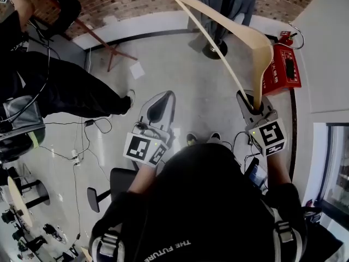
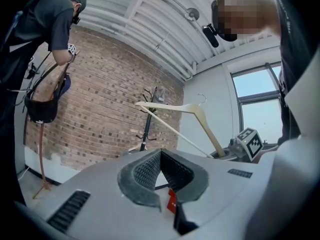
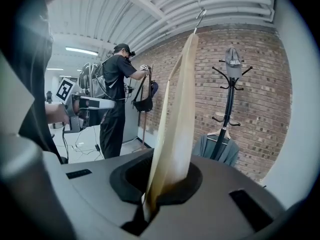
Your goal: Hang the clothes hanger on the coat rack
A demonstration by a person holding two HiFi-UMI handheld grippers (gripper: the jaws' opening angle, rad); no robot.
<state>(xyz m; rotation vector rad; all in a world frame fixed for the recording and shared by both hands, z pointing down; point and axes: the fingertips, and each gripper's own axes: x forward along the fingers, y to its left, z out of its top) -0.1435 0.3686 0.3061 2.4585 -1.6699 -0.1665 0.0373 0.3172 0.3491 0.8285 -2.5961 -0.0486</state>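
Observation:
A pale wooden clothes hanger [image 1: 245, 33] with a metal hook [image 1: 295, 34] rises from my right gripper [image 1: 255, 105], which is shut on the end of one arm. In the right gripper view the hanger [image 3: 177, 114] stands upright between the jaws of the right gripper [image 3: 160, 184]. The black coat rack [image 1: 224, 10] stands ahead by the brick wall with a grey garment [image 1: 242, 1] and a cap [image 3: 233, 59] on it. My left gripper [image 1: 161, 100] is held lower left, shut on nothing, apart from the hanger [image 2: 195, 111]. The left gripper view shows the left gripper [image 2: 160, 154] and the coat rack [image 2: 146, 124] beyond it.
A red box [image 1: 283, 67] sits on the floor by the right wall. A person in dark clothes [image 1: 65, 86] stands at the left, near cables [image 1: 82, 141] and a wooden stand [image 1: 103, 45]. The white wall [image 1: 327, 48] lies close on the right.

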